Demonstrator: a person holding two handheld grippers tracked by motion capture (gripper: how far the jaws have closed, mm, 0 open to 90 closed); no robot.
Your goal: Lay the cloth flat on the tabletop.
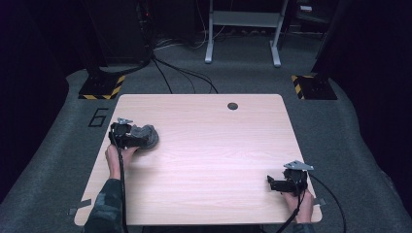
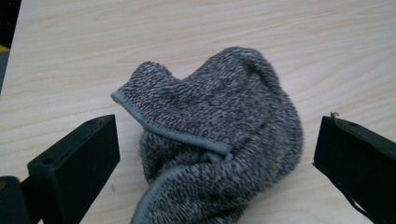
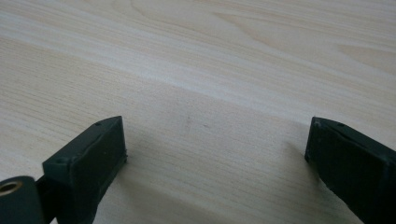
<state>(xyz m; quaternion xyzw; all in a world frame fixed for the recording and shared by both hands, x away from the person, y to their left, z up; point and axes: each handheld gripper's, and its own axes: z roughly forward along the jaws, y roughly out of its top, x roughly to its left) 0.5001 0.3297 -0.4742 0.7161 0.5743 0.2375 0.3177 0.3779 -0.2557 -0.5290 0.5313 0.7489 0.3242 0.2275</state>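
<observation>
Two grippers sit at opposite sides of the pale wood tabletop (image 1: 204,160) in the high view. Your left gripper (image 1: 138,137) is near the left edge, pressed up against a crumpled grey cloth (image 1: 145,136), and your right gripper (image 1: 274,183) is low at the near right corner, well apart from the cloth. From up there you cannot tell how wide either gripper stands, and the cloth reads only as a dark lump partly hidden by your left hand (image 1: 115,158) and the gripper body.

Your left gripper view settles that. Its jaws stand wide apart, one on each side of the cloth (image 2: 215,135), with bare wood showing between each jaw and the fabric, so nothing is clamped. The cloth is a speckled grey knit with a lighter stitched hem, bunched in a mound with a fold running across its middle, lying on the tabletop (image 2: 327,51) directly between and ahead of the jaws.

Your right gripper view shows its jaws equally wide apart, set close over plain wood grain (image 3: 210,93), holding nothing.
</observation>
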